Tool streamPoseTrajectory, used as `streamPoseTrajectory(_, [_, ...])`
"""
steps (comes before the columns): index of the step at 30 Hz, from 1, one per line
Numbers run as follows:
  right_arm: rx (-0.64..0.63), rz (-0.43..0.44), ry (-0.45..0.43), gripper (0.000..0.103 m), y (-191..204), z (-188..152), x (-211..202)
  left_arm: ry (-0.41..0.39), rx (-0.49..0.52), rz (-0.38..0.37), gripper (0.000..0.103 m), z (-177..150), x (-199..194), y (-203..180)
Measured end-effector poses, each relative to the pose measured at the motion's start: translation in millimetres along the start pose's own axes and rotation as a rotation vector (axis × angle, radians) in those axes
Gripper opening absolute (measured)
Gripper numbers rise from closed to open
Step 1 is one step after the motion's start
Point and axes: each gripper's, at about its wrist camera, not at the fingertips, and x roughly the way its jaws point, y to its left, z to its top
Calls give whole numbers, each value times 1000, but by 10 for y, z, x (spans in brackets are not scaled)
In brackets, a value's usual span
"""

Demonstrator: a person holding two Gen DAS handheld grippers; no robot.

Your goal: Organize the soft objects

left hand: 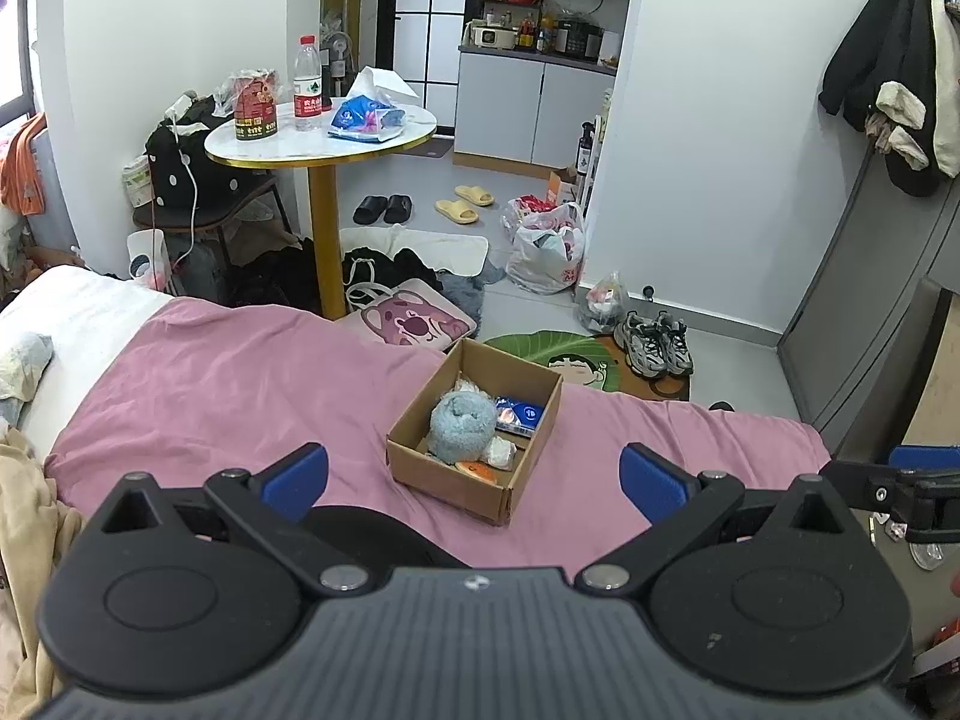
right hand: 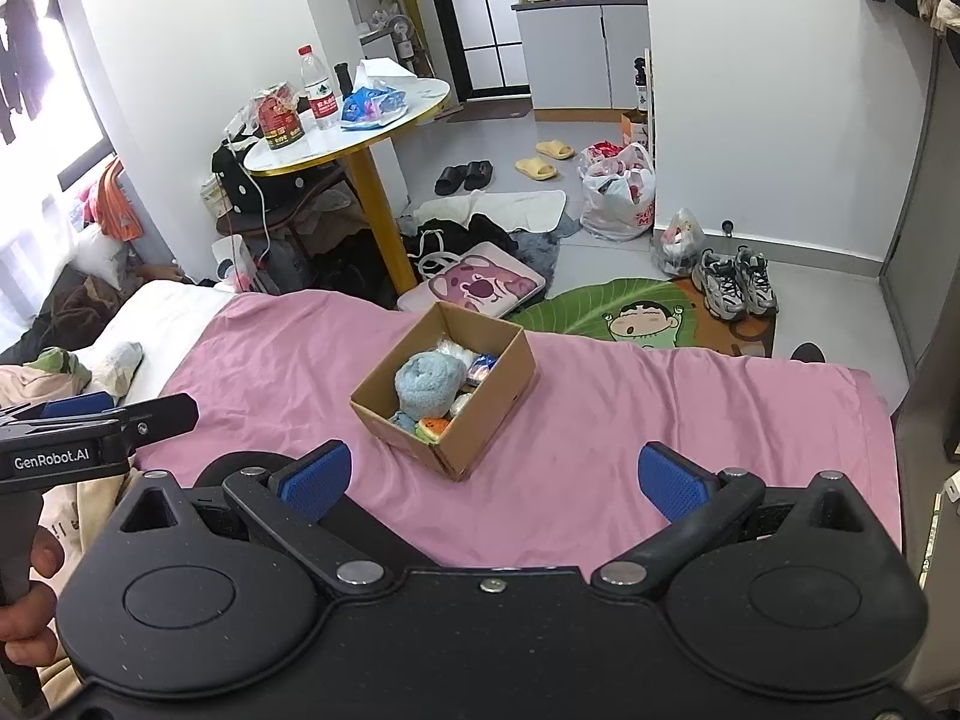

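A brown cardboard box (left hand: 456, 483) (right hand: 501, 375) sits on the pink bedsheet (left hand: 228, 396) (right hand: 630, 420). Inside it lie a fluffy light-blue plush (left hand: 463, 423) (right hand: 426, 387), a blue tissue pack (left hand: 521, 413) (right hand: 483, 367), white soft items and an orange piece (left hand: 477, 471) (right hand: 433, 427). My left gripper (left hand: 474, 483) hangs open just short of the box, its blue pads empty. My right gripper (right hand: 495, 480) is open too, nothing between its pads, a little nearer than the box. The left gripper (right hand: 90, 420) shows in the right wrist view at the left edge, held by a hand (right hand: 30, 600).
Beyond the bed stands a round white table (left hand: 321, 141) (right hand: 360, 132) with a water bottle (left hand: 307, 84), a red jar and tissue packs. Slippers, plastic bags, sneakers (left hand: 654, 342), a pink bag (left hand: 414, 318) and a cartoon mat litter the floor. Clothes lie on the bed's left.
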Motion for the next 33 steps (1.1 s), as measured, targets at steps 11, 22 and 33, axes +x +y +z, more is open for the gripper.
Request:
streamPoseTrajectory(11, [1, 8, -2, 103, 30, 3, -16, 2, -11, -7, 102, -5, -16, 20])
streamPoseTrajectory(22, [10, 7, -1, 103, 64, -7, -22, 12, -15, -6, 103, -5, 19, 22])
streamPoseTrajectory(33, [23, 5, -1, 103, 60, 4, 31, 22, -25, -4, 103, -12, 58, 60])
